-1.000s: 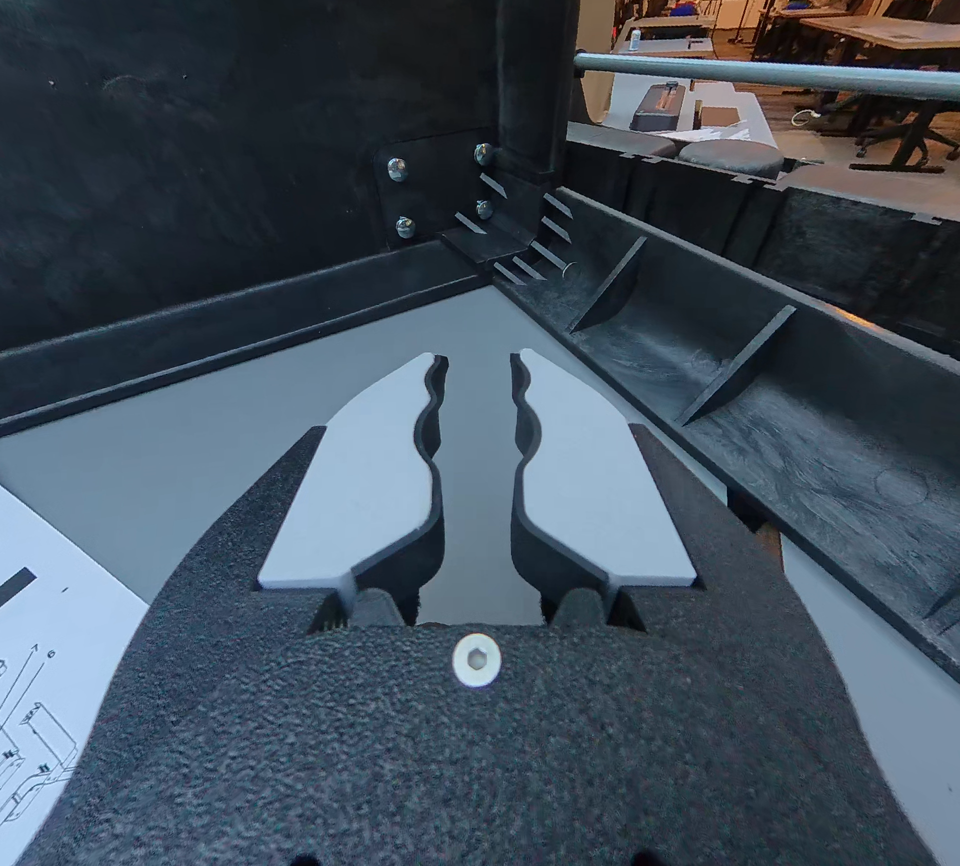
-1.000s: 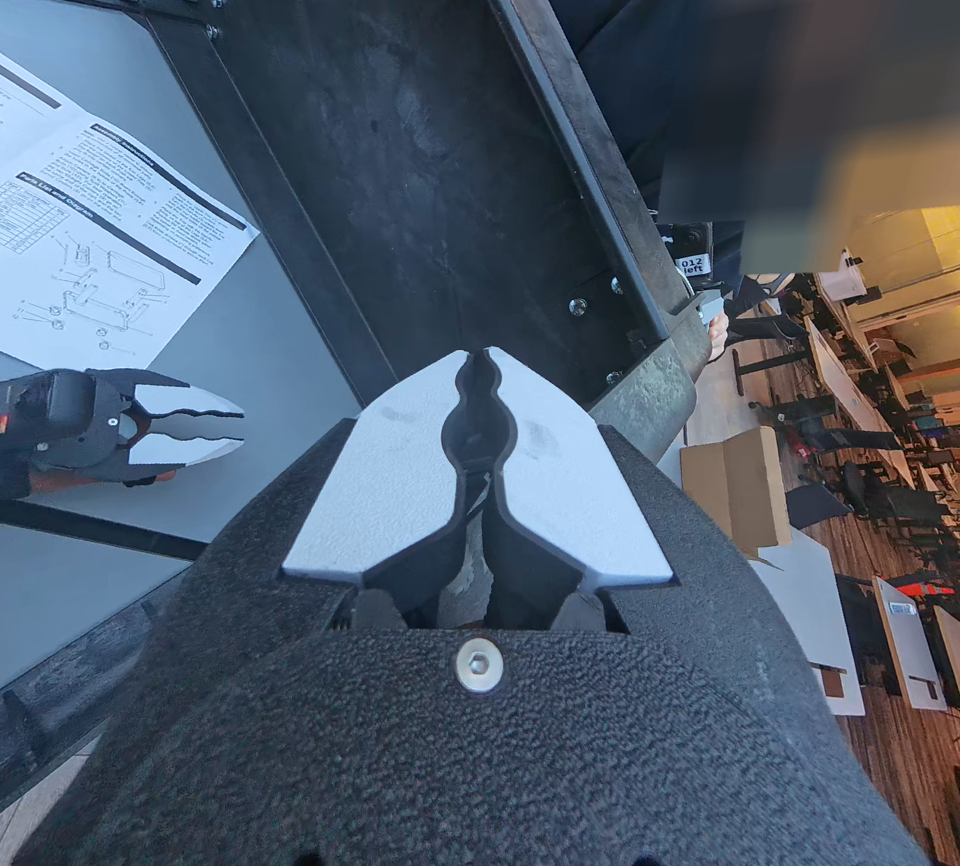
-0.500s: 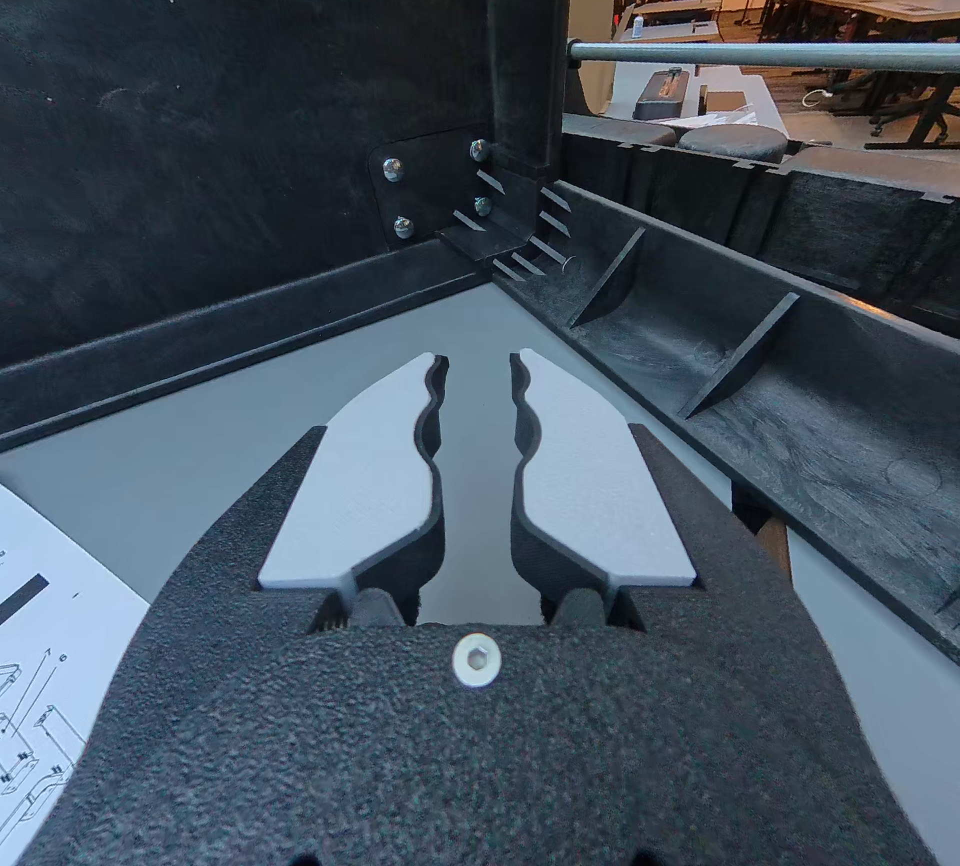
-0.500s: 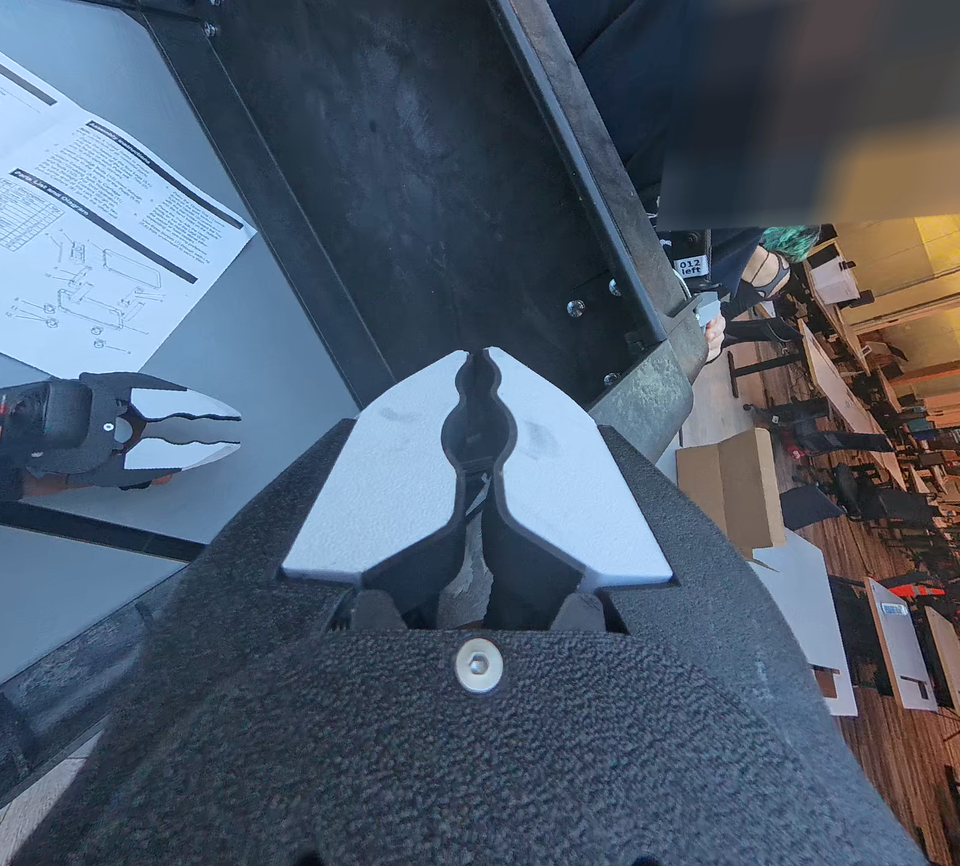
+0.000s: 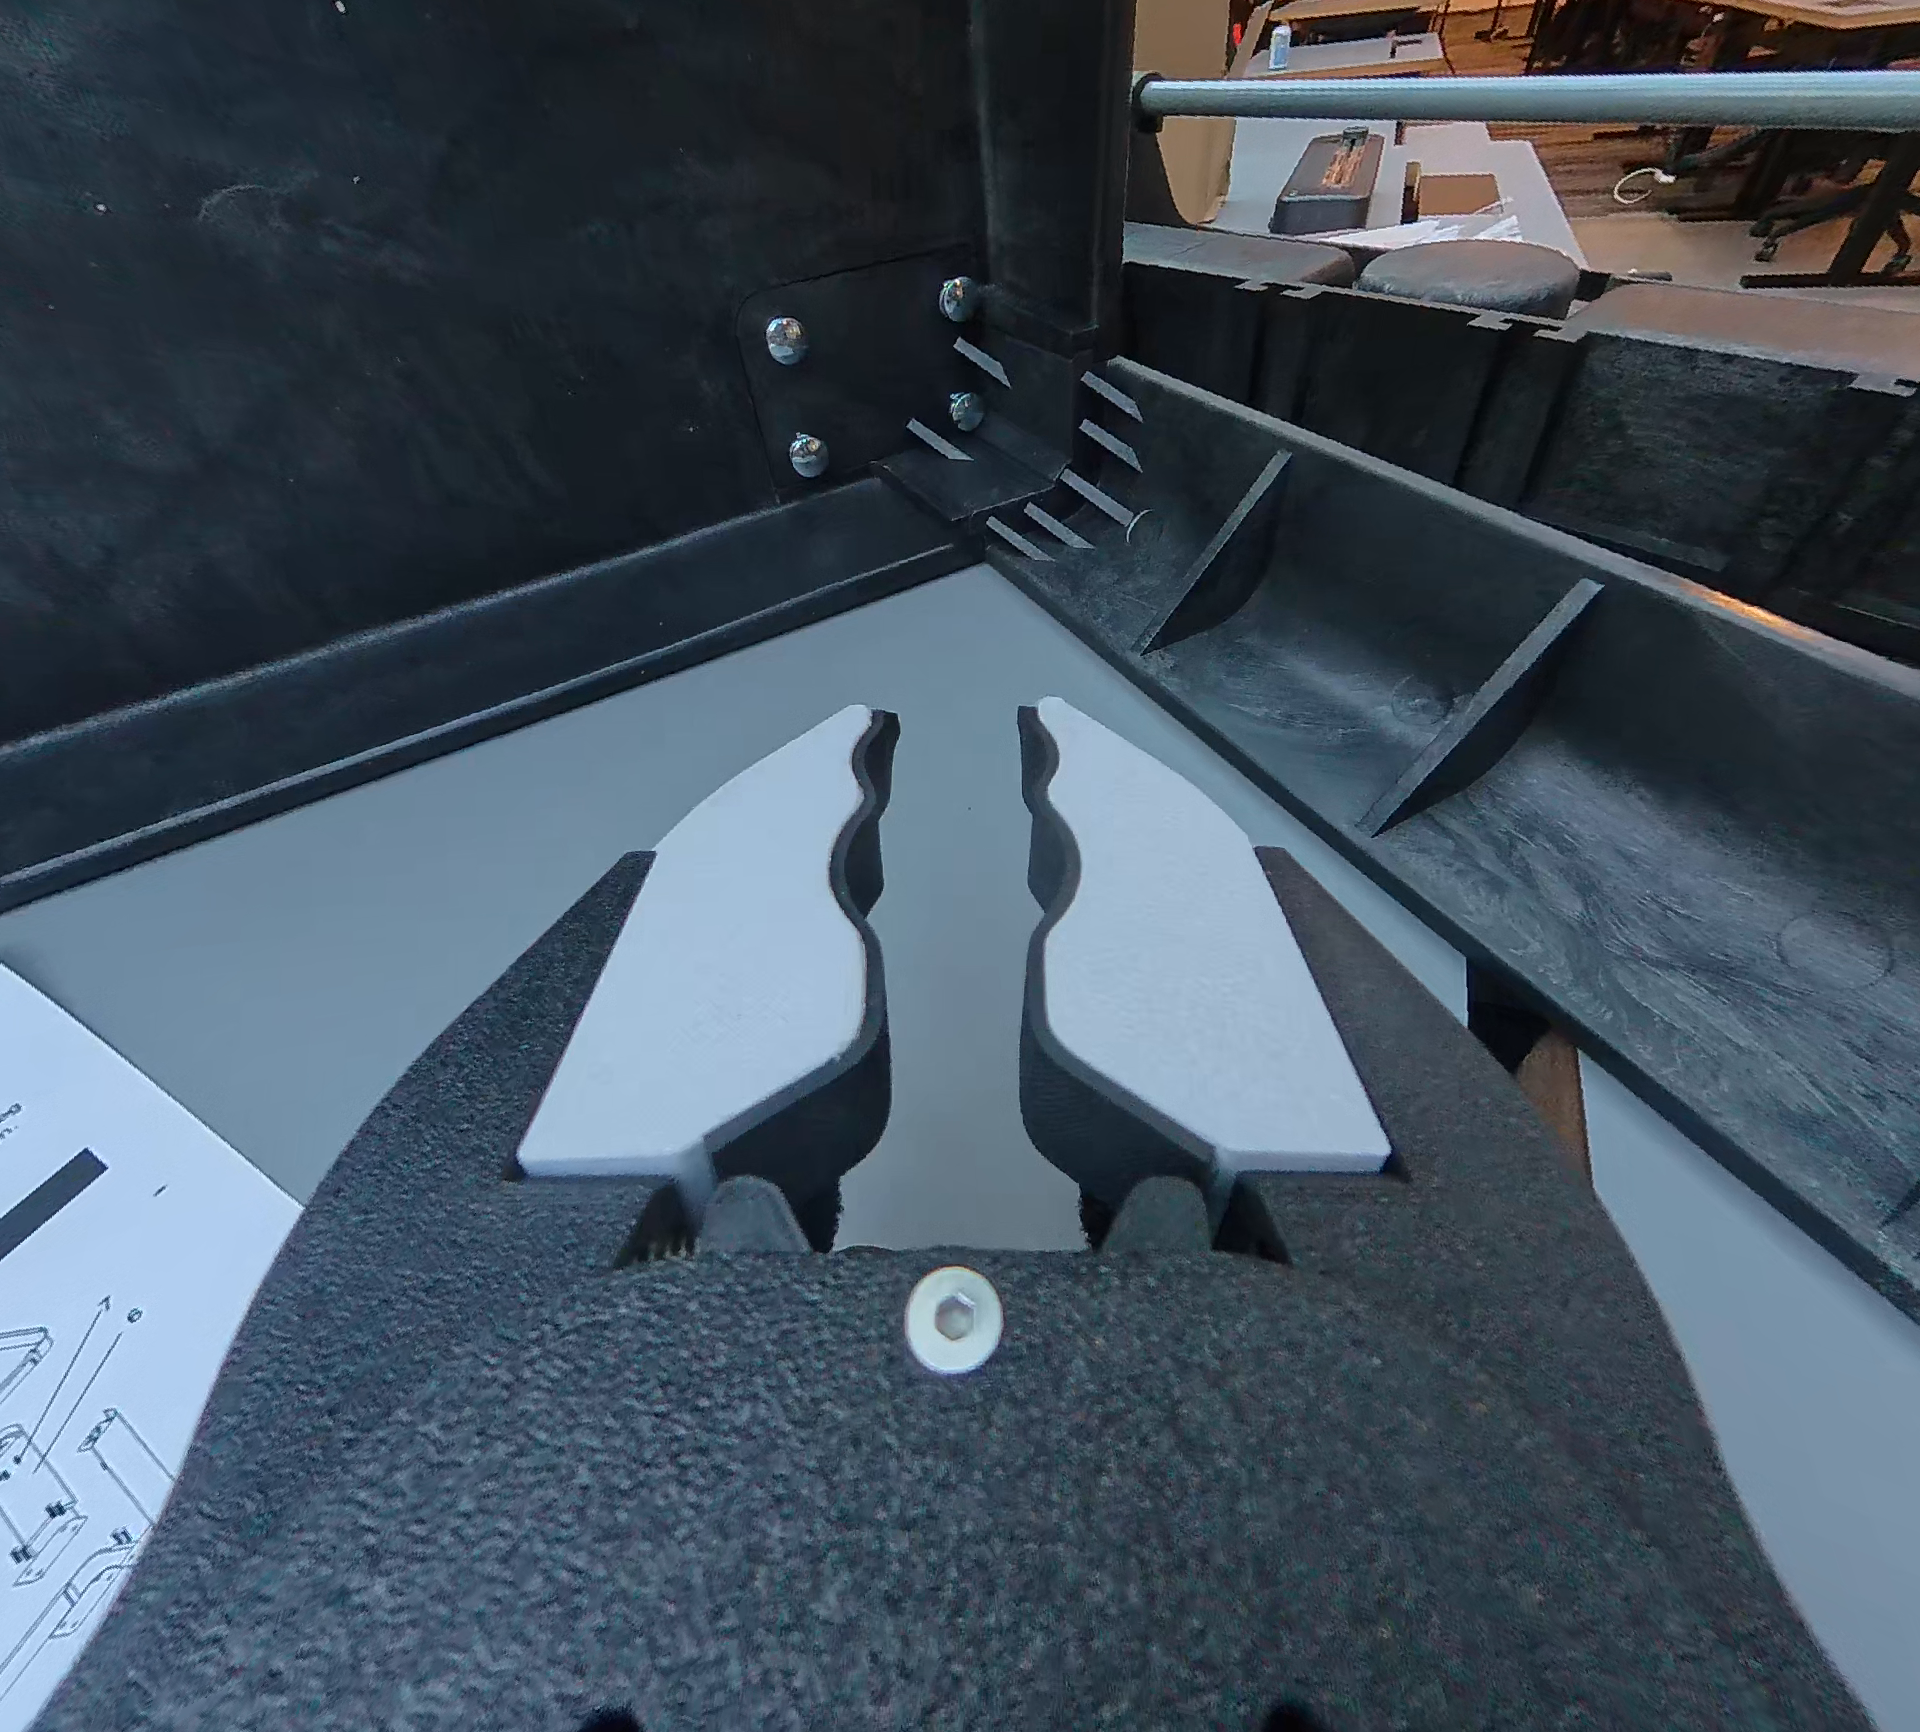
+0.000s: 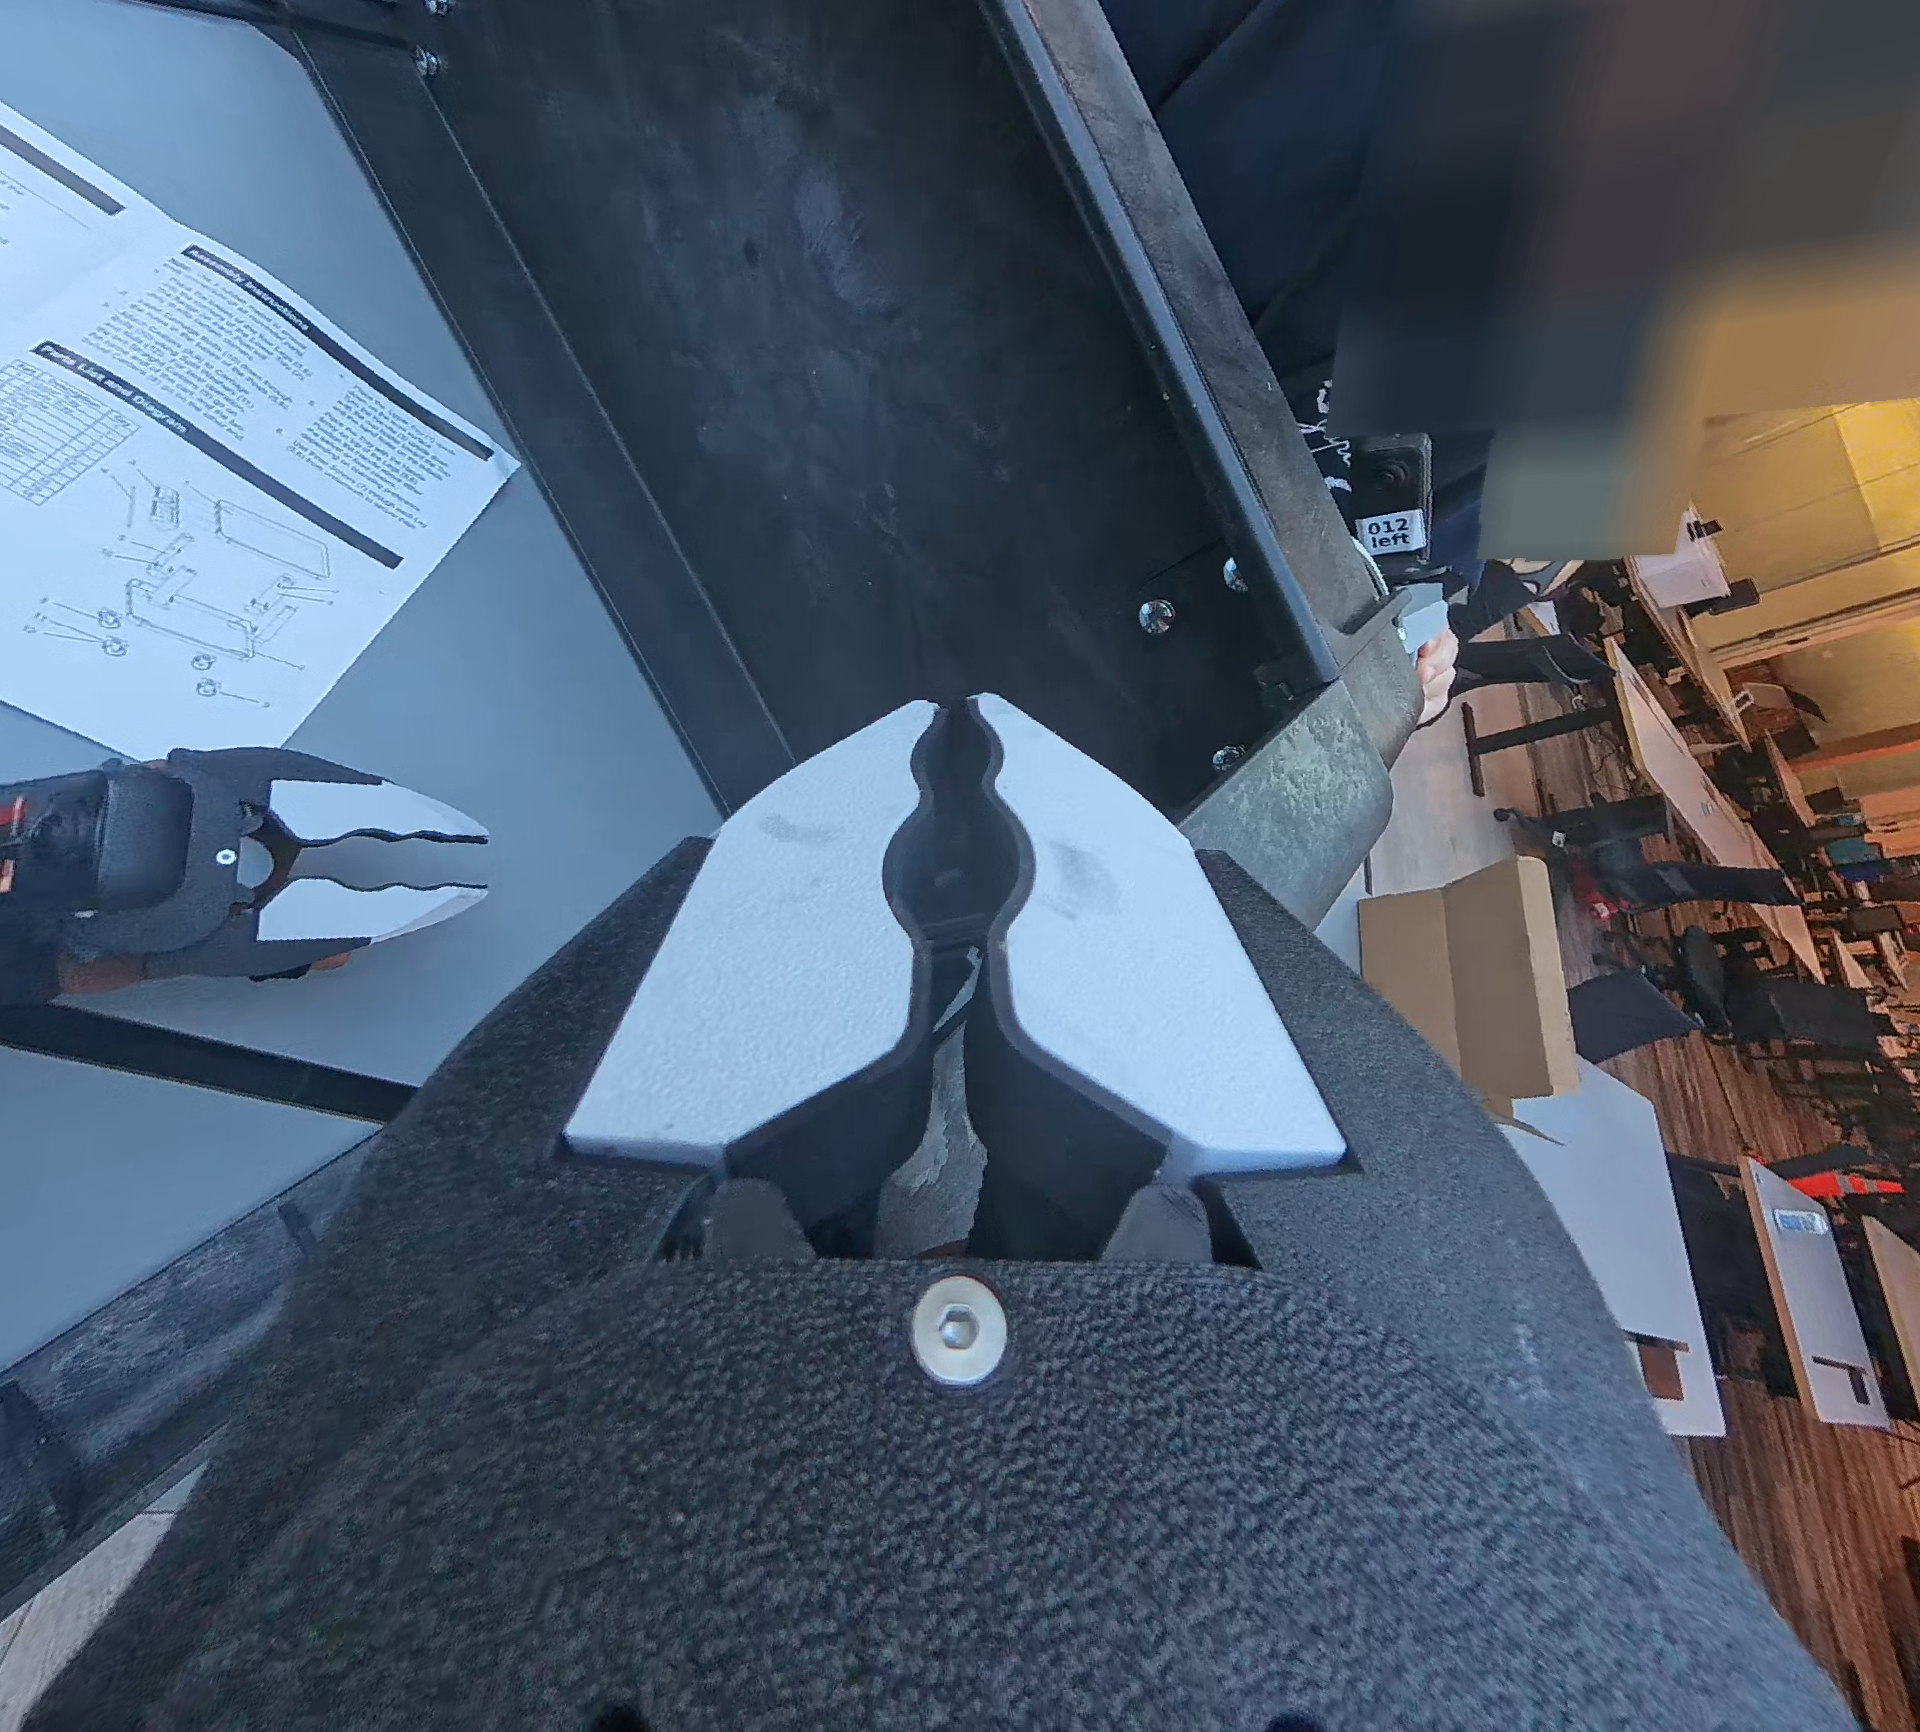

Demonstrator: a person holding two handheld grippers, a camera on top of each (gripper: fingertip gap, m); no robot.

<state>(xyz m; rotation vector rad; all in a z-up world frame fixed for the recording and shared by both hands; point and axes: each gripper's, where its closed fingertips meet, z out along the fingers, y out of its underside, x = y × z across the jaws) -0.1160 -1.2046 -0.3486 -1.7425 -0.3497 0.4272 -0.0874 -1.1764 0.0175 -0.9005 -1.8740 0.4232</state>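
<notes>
Grey bench (image 5: 395, 851) ringed by black panels: we are holding our left gripper (image 5: 958, 726) spread, empty, near its corner; our right gripper (image 6: 956, 708) is pinching a panel edge (image 6: 1288, 809).

Both views sharp, heavy fisheye bending at the edges. Cool dim foreground, warm bright room behind; black panels maybe underexposed.

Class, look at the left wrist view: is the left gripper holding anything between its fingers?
No. The left gripper is open, and only the bare grey tabletop shows in the gap between its fingers.
</notes>
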